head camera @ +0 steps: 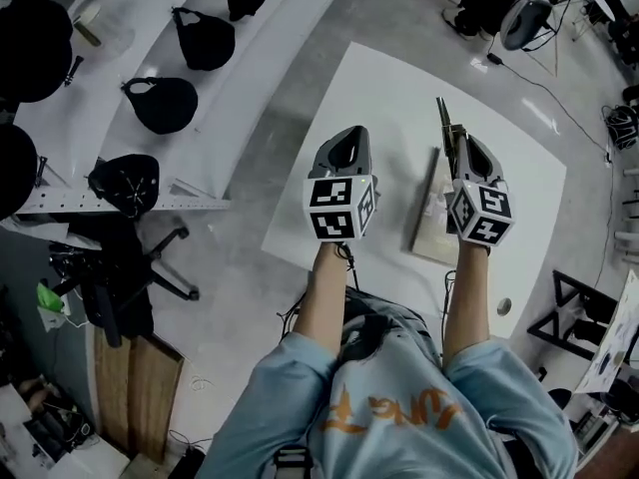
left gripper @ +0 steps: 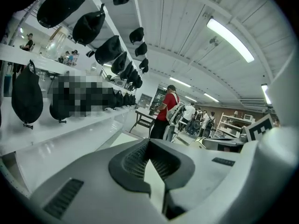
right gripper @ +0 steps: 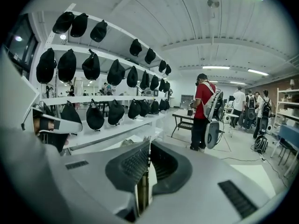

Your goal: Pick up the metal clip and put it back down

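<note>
A: Right claw [head camera: 458, 140] status?
B: Closed tight on the metal clip [head camera: 442, 120]. Thin upright strip pinched edge-on between the pads in the right gripper view, poking out past the tips.
A: Clip location?
B: Up in the air on the right side of the scene, over the white table [head camera: 389, 88]. Pointing far, away from the body. Not touching the table, going by the head view.
A: Left claw [head camera: 348, 136]?
B: Together at the tips, nothing between. Only a pale wedge of table visible through the gap behind the tips in the left gripper view. Held level, left of the right claw and well apart from it, also over the table.
A: Anything else on the table?
B: One pale flat block [head camera: 429, 223], near-right part, partly hidden under the right claw in the head view. Can't tell the material. Clip just past the block's far end in that view.
A: Surroundings?
B: White shelves [head camera: 120, 63] at far left, carrying black caps [head camera: 160, 105]. Person in a red top [right gripper: 204, 97] with a backpack, standing far off, seen in both gripper views. Grey floor [head camera: 250, 297] round the table.
</note>
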A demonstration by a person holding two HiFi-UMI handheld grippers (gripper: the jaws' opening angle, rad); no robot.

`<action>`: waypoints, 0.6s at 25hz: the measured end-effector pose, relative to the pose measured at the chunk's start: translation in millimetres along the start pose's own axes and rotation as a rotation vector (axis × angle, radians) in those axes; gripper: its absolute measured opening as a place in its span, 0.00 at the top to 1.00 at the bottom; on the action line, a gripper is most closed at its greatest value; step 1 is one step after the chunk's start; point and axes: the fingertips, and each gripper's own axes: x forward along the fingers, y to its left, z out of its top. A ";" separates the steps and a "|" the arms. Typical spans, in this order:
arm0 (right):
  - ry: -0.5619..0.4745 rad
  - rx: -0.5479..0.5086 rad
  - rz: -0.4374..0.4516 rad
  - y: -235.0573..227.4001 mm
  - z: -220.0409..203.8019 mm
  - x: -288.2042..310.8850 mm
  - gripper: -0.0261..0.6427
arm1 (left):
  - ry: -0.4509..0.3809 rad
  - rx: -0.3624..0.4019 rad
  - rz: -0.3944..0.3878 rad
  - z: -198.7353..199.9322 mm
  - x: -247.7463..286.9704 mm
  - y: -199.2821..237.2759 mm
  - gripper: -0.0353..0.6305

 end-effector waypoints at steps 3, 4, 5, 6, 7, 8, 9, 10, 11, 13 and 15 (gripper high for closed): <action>0.016 -0.018 0.016 18.6 2.5 22.7 0.91 | 0.014 0.003 0.009 3.1 8.6 23.4 0.93; 0.021 -0.022 0.021 24.2 3.1 30.2 0.91 | 0.019 0.001 0.010 3.5 11.8 30.5 0.93; 0.026 -0.027 0.025 29.9 3.5 37.6 0.91 | 0.026 -0.001 0.009 3.3 15.1 37.3 0.93; 0.030 -0.034 0.030 35.4 3.7 44.9 0.91 | 0.033 -0.003 0.007 2.7 18.7 43.6 0.93; 0.035 -0.042 0.034 40.7 3.6 52.5 0.91 | 0.041 -0.005 0.003 2.0 22.8 49.7 0.93; 0.041 -0.051 0.037 45.4 3.5 60.4 0.91 | 0.048 -0.006 -0.001 1.6 27.3 55.4 0.93; 0.046 -0.058 0.039 49.5 3.2 68.1 0.91 | 0.054 -0.008 -0.005 1.3 31.7 60.7 0.93; 0.052 -0.064 0.040 53.3 2.7 75.4 0.91 | 0.060 -0.009 -0.010 0.9 35.9 65.5 0.93; 0.058 -0.069 0.041 56.7 2.5 82.3 0.91 | 0.065 -0.010 -0.016 0.5 39.8 69.6 0.93; 0.067 -0.087 0.043 63.1 2.4 94.7 0.91 | 0.074 -0.014 -0.031 -1.0 47.5 75.7 0.93; 0.078 -0.113 0.050 70.1 0.5 106.6 0.91 | 0.084 -0.017 -0.046 -3.7 55.0 80.4 0.93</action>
